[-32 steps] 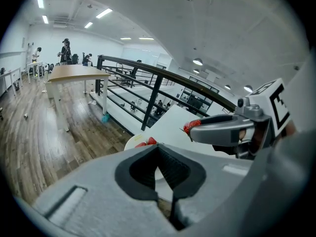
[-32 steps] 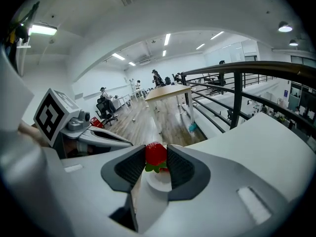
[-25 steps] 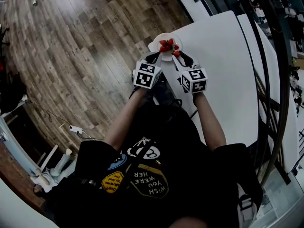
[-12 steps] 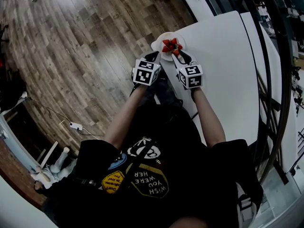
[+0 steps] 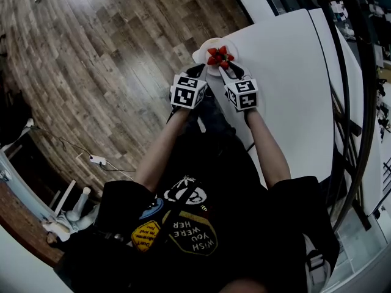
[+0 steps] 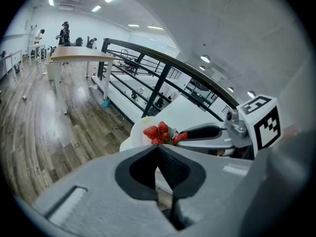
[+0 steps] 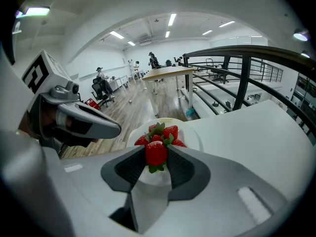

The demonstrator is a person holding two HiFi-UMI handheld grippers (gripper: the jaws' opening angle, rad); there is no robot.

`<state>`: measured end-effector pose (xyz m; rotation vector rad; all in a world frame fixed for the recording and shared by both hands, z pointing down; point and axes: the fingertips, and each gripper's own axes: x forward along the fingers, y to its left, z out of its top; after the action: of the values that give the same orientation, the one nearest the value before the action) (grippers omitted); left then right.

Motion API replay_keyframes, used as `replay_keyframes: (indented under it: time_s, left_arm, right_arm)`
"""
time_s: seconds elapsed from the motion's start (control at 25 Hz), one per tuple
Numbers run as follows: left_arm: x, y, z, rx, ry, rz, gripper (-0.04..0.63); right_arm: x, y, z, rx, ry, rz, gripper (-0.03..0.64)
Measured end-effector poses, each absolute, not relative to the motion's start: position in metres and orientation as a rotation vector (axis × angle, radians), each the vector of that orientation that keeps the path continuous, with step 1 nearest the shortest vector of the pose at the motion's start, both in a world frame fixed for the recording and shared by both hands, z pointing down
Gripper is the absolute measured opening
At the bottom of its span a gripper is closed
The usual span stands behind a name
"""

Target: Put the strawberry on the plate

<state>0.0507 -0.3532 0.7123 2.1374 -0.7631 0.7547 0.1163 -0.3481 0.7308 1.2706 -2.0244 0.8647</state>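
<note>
strawberry: the one you're carrying (image 7: 156,154) sits over the near edge of the plate (image 7: 191,135), just short of the fruit already there. Can't tell if it's touching the plate yet.
how it looks: bright red, plump, glossy, with green leaves poking out at the bottom, so you've got it tip up. Looks soft, so I'd guess it bruises easily.
right gripper: your right gripper (image 7: 156,148) has its jaws fairly wide, closed on the strawberry's two sides.
pile: several more strawberries (image 7: 165,131) are bunched in the middle of the plate, leaves up.
done: most of it, I'd say. The berry is picked up and brought to the plate.
left: lower it onto bare white plate beside the pile and let go.
left gripper: your left gripper (image 6: 158,148) has its jaws pressed together with nothing in them, parked just beside the plate's near-left side.
table: the plate sits right at a corner of the white table (image 7: 247,132).
</note>
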Motion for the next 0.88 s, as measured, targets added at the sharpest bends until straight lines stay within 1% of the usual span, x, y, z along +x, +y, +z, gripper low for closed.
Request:
replay_keyframes:
  time_s: [0.88]
  left_arm:
    - [0.047, -0.337, 0.719, 2.102, -0.741, 0.743, 0.002]
  right_arm:
    - [0.102, -0.339, 0.751, 1.172, -2.005, 0.851, 0.137]
